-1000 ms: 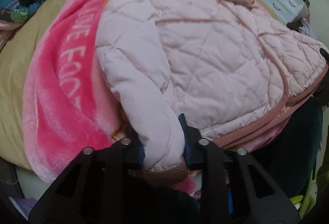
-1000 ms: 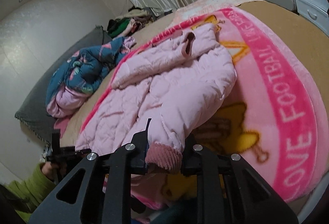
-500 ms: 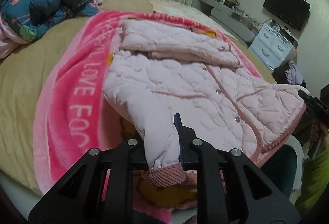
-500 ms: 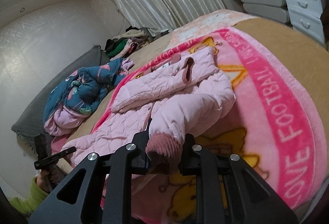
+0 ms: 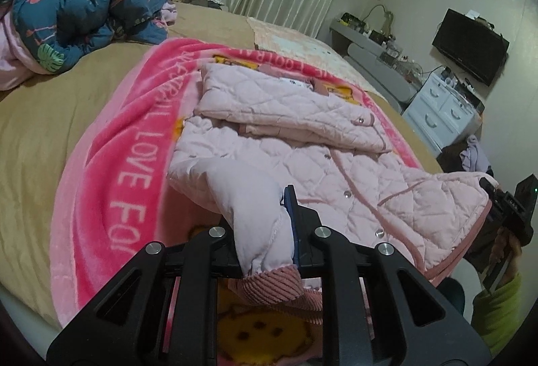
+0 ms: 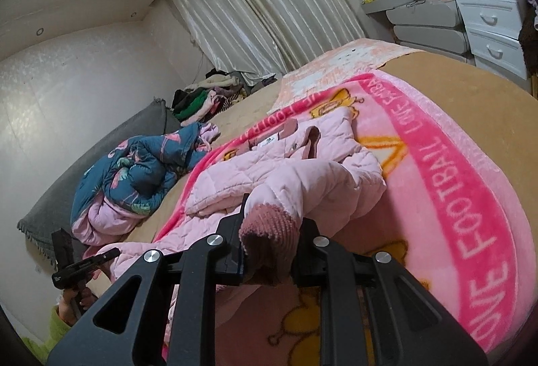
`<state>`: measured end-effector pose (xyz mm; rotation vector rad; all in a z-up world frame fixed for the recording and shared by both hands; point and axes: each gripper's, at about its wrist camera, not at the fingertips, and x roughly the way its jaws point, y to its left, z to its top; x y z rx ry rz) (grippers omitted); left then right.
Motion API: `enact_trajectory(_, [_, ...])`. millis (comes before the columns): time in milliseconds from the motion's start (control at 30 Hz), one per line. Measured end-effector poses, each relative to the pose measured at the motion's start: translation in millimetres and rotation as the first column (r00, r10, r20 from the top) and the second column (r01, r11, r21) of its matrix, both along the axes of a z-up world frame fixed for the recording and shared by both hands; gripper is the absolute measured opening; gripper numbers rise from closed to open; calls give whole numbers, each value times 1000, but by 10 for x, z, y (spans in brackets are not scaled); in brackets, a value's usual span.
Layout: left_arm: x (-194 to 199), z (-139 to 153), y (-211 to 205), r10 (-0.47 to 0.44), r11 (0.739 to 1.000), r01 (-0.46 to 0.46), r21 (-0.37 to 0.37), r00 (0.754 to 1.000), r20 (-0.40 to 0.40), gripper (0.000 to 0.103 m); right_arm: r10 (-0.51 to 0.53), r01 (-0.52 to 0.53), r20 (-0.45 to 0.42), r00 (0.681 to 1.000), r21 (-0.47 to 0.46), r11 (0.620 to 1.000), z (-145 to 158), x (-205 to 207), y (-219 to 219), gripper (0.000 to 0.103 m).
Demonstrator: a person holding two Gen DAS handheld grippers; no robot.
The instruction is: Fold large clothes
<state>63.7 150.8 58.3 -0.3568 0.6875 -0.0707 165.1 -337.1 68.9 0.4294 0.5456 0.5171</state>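
Note:
A pale pink quilted jacket lies spread on a bright pink blanket on the bed; it also shows in the right wrist view. My left gripper is shut on the end of one sleeve, just above its ribbed cuff, and holds it lifted. My right gripper is shut on the ribbed cuff of the other sleeve, also raised off the blanket. The jacket's hood is folded at the far end.
A crumpled dark blue floral quilt lies on the tan sheet at the far left. A clothes pile sits by the curtains. White drawers and a TV stand to the right.
Both grippers have risen and drawn back from the jacket, lifting the two sleeve ends higher. More of the room and the whole jacket now show.

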Motion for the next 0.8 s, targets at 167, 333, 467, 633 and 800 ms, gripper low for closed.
enact_trajectory(167, [70,111,3,23,1000,-23,4,999,32,10,-13,13,23,1000,24,1000,80,62,-7,17])
enact_trajectory(333, [172,177,31,43,999,-43,4,998,50,10,-35,33,39,999,56,998,135,145,-25,17])
enact_trajectory(467, [283,256,30,54,998,-55,11,996,67,10,-52,49,55,997,67,997,156,192,-30,17])
enact_trajectory(633, [391,331,6,68,997,-71,31,993,97,10,-72,68,77,994,64,996,199,279,-19,17])
enact_trajectory(800, [502,381,14,93,995,-96,21,988,124,10,-85,79,90,992,71,994,251,374,23,17])
